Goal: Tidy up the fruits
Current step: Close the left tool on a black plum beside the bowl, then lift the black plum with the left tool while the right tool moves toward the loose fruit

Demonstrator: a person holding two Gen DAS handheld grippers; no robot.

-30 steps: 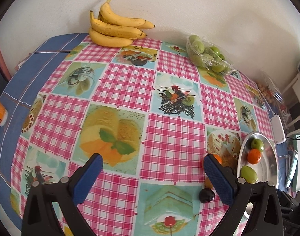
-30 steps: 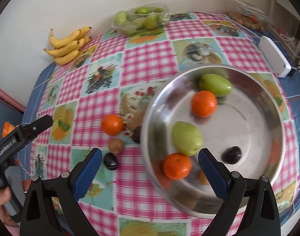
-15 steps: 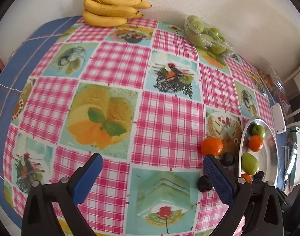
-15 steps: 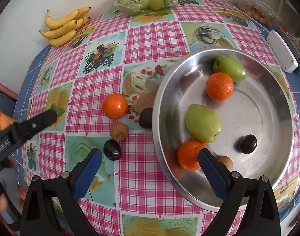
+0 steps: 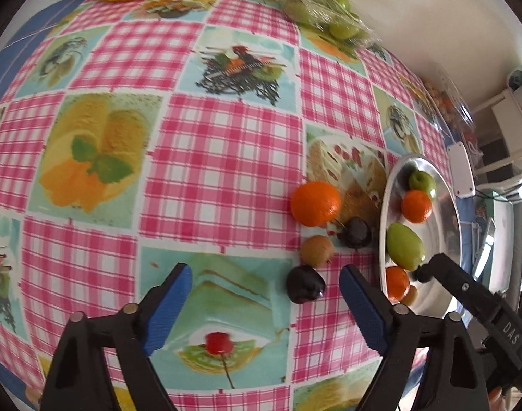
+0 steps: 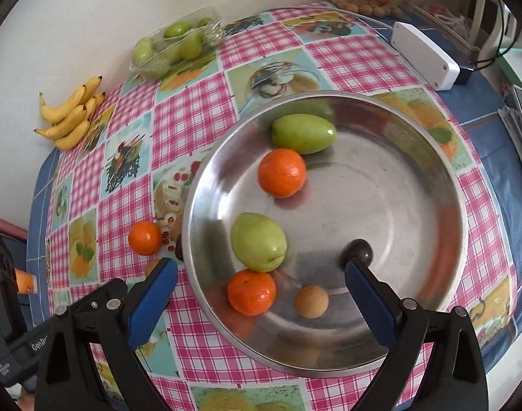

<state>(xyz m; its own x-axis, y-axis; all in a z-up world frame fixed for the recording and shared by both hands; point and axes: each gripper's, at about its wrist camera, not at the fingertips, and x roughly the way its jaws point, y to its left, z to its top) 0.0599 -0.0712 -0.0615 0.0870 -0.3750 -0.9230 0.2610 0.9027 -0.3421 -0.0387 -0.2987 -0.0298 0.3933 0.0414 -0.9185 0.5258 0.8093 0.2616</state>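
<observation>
On the checked tablecloth (image 5: 223, 157), a dark plum (image 5: 304, 284) lies between the closing left hand-held gripper (image 5: 265, 299) pads.

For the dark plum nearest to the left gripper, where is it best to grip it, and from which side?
Grip the dark plum across its round middle, coming from above. It lies loose on the tablecloth, with a brown fruit close behind, so the fingers probably fit best at its two free sides. The left gripper, closing, has not yet touched it.

text "DAS" | on right gripper (image 5: 428, 272) body || text "GenR…", cut off | on left gripper (image 6: 99, 291) body
</observation>
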